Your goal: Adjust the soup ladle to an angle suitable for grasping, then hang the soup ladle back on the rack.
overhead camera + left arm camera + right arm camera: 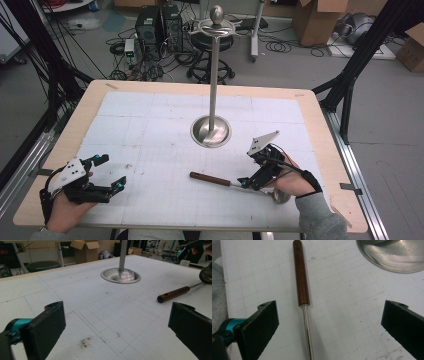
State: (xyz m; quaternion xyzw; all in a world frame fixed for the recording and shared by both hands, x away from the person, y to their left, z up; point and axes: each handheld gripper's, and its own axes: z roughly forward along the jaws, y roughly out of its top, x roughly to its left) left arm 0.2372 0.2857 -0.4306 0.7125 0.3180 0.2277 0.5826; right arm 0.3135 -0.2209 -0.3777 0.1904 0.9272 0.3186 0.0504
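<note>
A ladle lies flat on the white gridded mat, with its brown wooden handle (210, 178) pointing left and its metal bowl (281, 196) under my right hand. My right gripper (252, 167) hovers open just above the ladle's thin metal shaft (307, 330), one jaw on each side, with the pads apart from it. The wooden handle (300, 275) runs away ahead of the jaws. My left gripper (111, 172) rests open at the mat's near left with nothing between its jaws. From there the ladle handle (173, 294) lies off to the right.
A tall steel stand with a round dished base (210, 131) and a hooked top (216, 27) rises from the middle of the mat (150, 125). Its base (392, 255) lies just beyond the ladle. The wooden table edge (320, 120) frames the mat.
</note>
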